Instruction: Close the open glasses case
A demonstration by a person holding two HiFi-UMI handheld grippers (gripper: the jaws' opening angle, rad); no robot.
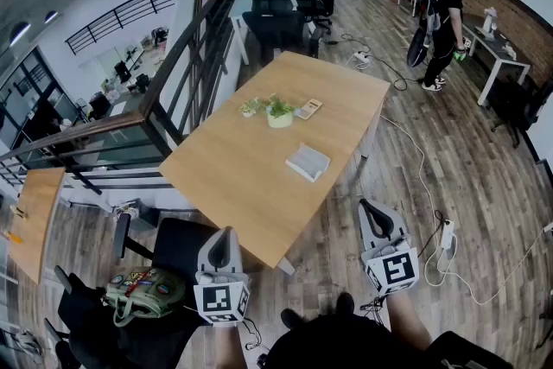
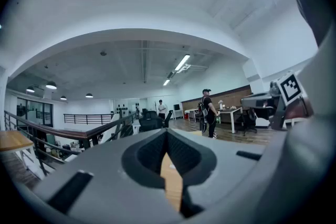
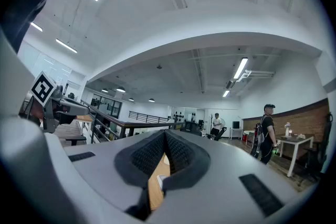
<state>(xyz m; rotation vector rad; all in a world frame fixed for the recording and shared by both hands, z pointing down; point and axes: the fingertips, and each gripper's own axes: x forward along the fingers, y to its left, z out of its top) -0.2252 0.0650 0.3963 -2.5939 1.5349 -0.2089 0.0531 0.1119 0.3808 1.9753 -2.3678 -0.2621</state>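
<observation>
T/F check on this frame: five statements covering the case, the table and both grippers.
1. The glasses case lies on the wooden table. True.
2. The left gripper holds the case. False: its jaws are shut on nothing, well apart from the case.
3. A potted plant stands on the table beyond the case. True.
4. The right gripper has its jaws wide open. False: they are shut and empty.
5. Nobody else is in the room. False: a person stands at the far right, and another is farther back.
</observation>
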